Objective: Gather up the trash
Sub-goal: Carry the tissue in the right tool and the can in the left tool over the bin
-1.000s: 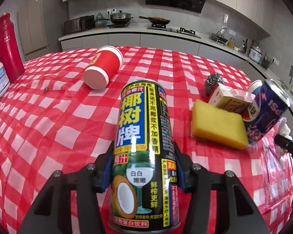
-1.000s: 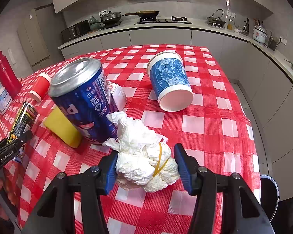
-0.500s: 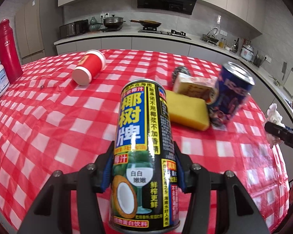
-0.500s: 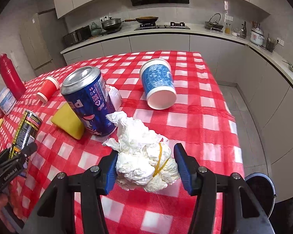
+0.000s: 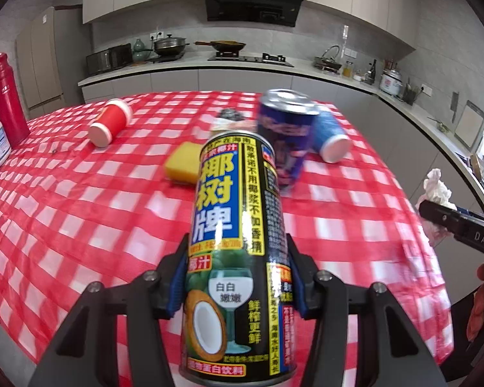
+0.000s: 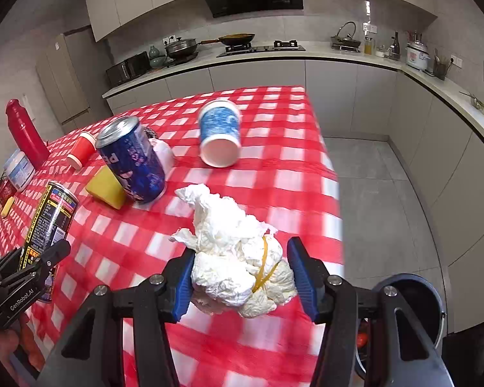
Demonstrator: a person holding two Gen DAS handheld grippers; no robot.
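Both tongs have drawn back from the counter (image 6: 274,174), each carrying trash toward the bin (image 6: 413,293). Left tongs (image 5: 237,277) clamp the coconut-juice can (image 5: 238,242); right tongs (image 6: 240,277) pinch the tissue wad (image 6: 235,258). Only the right view shows that bin beside the counter.

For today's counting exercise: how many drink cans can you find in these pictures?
2. The coconut juice can is held in the left hand-held gripper; the blue cola can stands on the table beside the yellow sponge.
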